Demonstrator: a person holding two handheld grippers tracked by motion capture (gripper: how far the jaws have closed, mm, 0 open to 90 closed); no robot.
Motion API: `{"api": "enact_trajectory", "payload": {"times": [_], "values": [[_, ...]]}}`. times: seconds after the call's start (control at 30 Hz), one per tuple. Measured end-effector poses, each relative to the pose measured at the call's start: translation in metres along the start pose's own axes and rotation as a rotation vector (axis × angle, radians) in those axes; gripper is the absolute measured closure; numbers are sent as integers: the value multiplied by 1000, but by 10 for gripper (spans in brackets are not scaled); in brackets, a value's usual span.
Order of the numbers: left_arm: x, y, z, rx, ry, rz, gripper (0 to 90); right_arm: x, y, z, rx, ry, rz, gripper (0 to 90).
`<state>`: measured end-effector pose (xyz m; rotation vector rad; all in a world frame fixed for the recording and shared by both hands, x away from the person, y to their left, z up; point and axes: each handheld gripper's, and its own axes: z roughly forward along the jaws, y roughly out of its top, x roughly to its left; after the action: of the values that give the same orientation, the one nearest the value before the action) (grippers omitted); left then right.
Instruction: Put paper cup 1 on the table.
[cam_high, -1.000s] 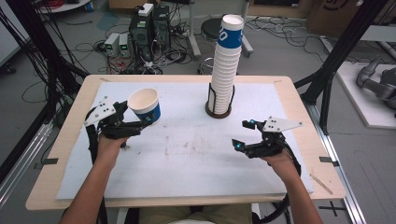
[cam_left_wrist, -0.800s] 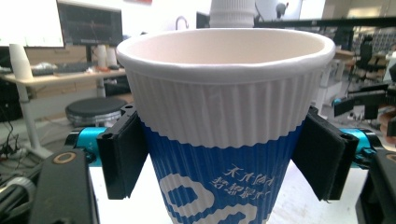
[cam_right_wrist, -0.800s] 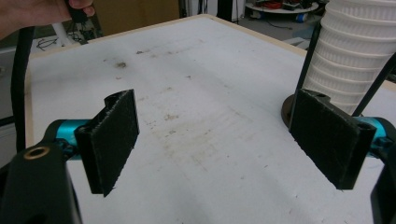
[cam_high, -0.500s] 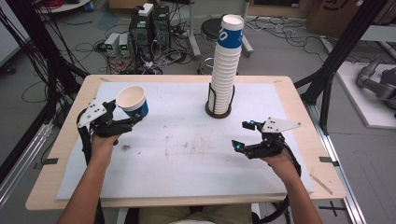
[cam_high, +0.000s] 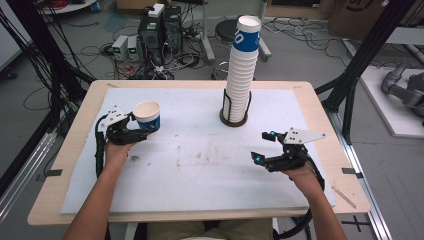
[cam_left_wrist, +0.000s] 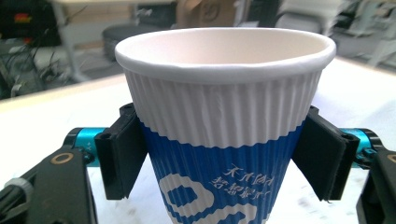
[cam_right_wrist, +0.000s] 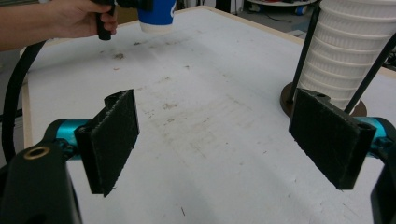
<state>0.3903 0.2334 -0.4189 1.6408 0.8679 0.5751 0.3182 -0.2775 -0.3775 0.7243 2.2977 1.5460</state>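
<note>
The room is bright, with soft, even light that seems to come from above. The white tabletop (cam_high: 200, 175) shines pale but has no hard glare. Shadows are weak: small grey ones lie under the hands and beside the cup stack (cam_high: 242, 70). The high view is a bit soft and grainy, and straight lines bend a little near its edges. In the left gripper view the paper cup (cam_left_wrist: 224, 135) is sharp, while the room behind it is a blurry smear. In the right gripper view the black pads (cam_right_wrist: 114, 140) are sharp, and things at the far top edge look slightly fuzzy.
</note>
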Motion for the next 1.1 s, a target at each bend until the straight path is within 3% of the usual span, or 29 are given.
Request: {"api": "enact_trajectory", "payload": {"times": [0.1, 0.3, 0.47, 0.67, 0.93, 1.1], "values": [[4, -11, 4, 66, 19, -12, 245, -1, -1, -3, -4, -2, 0, 163], [4, -19, 8, 140, 47, 0, 243, -1, -1, -3, -1, 4, 5, 163], [-2, -17, 6, 180, 69, 46, 234, -1, -1, -3, 1, 4, 3, 163], [-5, -16, -2, 225, 90, 13, 215, -1, -2, -2, 1, 8, 5, 163], [-9, -16, -6, 279, 90, 17, 184, -3, -2, -2, 2, 11, 10, 163], [-10, -17, -22, 295, 96, 1, 184, -3, -3, -2, 4, 10, 14, 163]]}}
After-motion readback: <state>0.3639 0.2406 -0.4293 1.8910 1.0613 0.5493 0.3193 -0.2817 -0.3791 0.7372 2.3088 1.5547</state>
